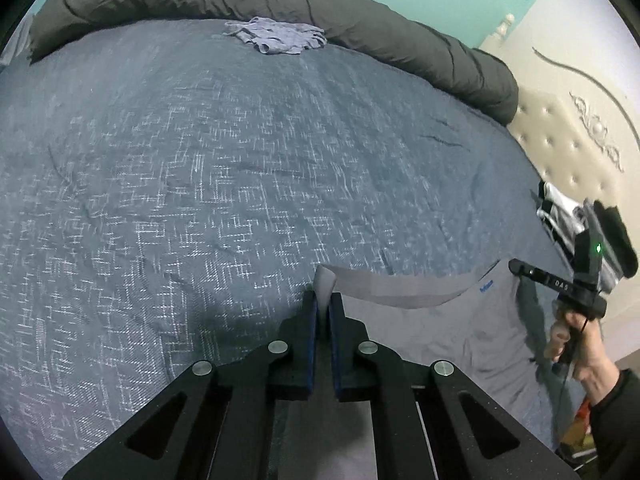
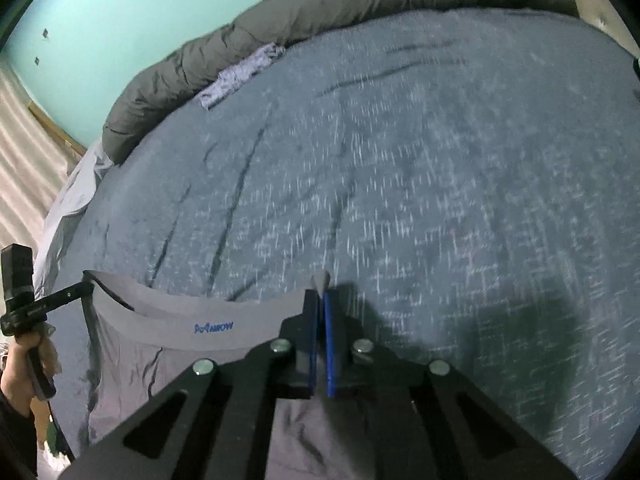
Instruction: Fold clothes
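Observation:
A pair of grey boxer shorts with a blue logo on the waistband is stretched between my two grippers over the bed. My left gripper is shut on one corner of the waistband. My right gripper is shut on the other corner; the shorts hang to its left. Each gripper shows in the other's view, the right one and the left one. The lower part of the shorts is hidden behind the gripper bodies.
The bed has a blue-grey patterned cover. A rolled dark grey duvet lies along its far edge, with a crumpled lilac garment beside it. A cream tufted headboard and folded clothes are at the right.

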Motion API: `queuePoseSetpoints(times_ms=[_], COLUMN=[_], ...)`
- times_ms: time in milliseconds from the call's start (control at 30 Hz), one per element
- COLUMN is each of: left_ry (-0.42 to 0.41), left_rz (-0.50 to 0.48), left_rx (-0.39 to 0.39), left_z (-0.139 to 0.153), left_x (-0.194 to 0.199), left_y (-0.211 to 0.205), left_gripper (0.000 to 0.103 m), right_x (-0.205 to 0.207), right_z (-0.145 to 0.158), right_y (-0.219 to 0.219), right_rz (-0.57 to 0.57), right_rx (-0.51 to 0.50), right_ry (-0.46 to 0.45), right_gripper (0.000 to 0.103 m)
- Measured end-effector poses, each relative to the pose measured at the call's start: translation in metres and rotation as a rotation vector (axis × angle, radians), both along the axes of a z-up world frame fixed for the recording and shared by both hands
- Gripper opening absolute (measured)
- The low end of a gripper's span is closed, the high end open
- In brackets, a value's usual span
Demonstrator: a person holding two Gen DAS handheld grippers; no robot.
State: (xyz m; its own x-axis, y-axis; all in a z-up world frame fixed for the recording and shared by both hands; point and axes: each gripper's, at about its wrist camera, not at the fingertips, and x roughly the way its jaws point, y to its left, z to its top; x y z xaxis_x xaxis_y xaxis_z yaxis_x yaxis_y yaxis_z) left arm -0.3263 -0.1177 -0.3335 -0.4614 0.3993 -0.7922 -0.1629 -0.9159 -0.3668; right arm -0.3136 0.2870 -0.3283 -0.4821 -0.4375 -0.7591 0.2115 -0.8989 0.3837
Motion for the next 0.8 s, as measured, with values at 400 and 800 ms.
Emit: queuePoseSetpoints(times_ms=[400,800], left_ry=[-0.044,-0.064], left_rz=[0.016,0.055], left_rx=[0.065,0.011], left_z=[-0.010,-0.019], left_x=[-0.025,-0.037], left_y=[0.020,0.018], left_gripper=[0.005,0.017], right_x=[-0.011,-0.013], right_z=[0.013,0.018], right_y=[0.013,0.012], right_rz=[-0.048,-0.060], right_rx=[0.070,0.113], right_ry=[0.066,0.081], right_gripper=[0.002,0.030])
